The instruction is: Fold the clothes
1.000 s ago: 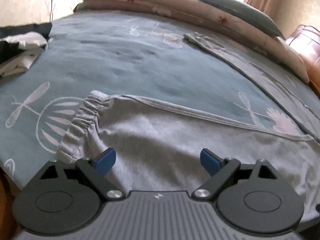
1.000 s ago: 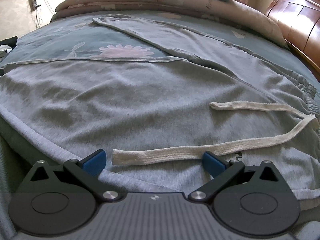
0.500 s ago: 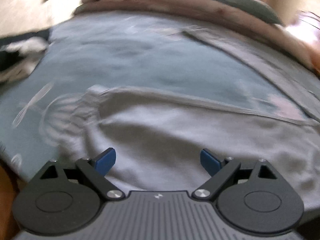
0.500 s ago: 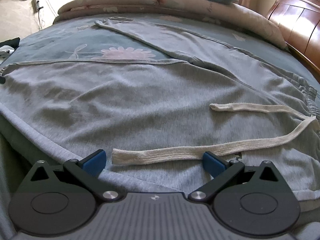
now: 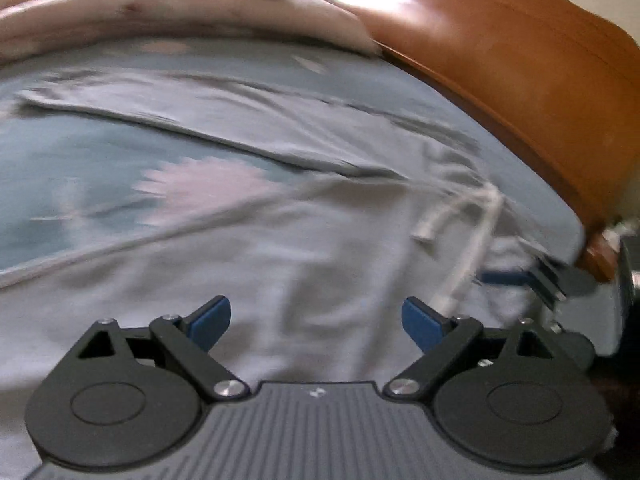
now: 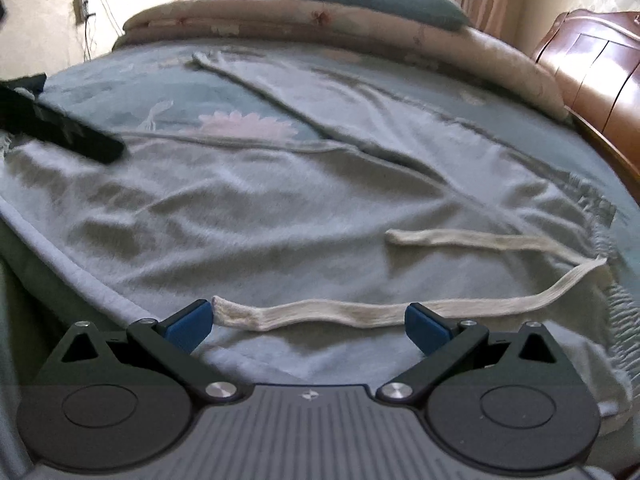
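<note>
Trousers (image 6: 280, 200) flat on bed (image 6: 120, 80) | left fingers (image 5: 210, 318) apart | right fingers (image 6: 188, 322) apart

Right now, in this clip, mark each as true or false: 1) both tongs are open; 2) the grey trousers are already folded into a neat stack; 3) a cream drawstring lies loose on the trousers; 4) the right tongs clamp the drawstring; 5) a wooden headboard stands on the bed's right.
1) True: the left tongs and the right tongs both stand open, with nothing between the pads.
2) False: the grey trousers lie spread out flat on the bed, legs apart.
3) True: the cream drawstring lies loose on top of the trousers.
4) False: the right tongs are open, and the drawstring's end only lies just beyond them.
5) True: the wooden headboard stands at the right.
</note>
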Demonstrator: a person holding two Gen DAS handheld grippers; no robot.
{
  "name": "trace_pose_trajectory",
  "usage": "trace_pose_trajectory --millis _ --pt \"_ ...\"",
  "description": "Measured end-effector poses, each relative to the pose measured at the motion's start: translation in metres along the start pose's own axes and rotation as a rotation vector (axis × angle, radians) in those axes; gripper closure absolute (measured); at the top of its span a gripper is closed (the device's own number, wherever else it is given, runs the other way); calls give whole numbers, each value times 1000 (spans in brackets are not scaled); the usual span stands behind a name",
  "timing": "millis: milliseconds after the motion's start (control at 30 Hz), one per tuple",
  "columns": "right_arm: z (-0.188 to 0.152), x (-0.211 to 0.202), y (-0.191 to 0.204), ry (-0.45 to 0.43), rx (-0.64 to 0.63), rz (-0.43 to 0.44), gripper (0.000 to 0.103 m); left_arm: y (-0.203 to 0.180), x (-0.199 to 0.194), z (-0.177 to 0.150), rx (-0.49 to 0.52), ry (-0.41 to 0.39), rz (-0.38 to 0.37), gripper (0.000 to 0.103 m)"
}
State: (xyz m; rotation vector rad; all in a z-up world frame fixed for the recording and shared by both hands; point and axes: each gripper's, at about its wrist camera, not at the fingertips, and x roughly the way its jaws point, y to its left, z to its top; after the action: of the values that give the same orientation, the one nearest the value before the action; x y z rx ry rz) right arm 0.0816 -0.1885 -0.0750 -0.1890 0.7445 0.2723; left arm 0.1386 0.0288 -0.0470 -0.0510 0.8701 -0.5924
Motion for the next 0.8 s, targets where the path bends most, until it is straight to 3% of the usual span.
trace_pose_trajectory --millis 133,267,367,500,600,800 --pt "-1 0 -17 -18 38 1 0 -22 27 -3 20 53 -43 11" --pt "-10 7 -36 27 101 -6 0 -18 44 -12 -43 107 9 11" --pt "-25 6 -50 59 139 -2 0 -18 43 -20 -55 94 26 7" --pt "-40 -11 -58 45 139 23 0 -24 39 -26 -54 87 62 7" --pt "-33 -21 -73 3 175 20 0 -26 43 -26 -59 83 76 3" --pt "-13 -3 -122 -16 284 -94 0 -25 45 -24 -82 80 75 3"
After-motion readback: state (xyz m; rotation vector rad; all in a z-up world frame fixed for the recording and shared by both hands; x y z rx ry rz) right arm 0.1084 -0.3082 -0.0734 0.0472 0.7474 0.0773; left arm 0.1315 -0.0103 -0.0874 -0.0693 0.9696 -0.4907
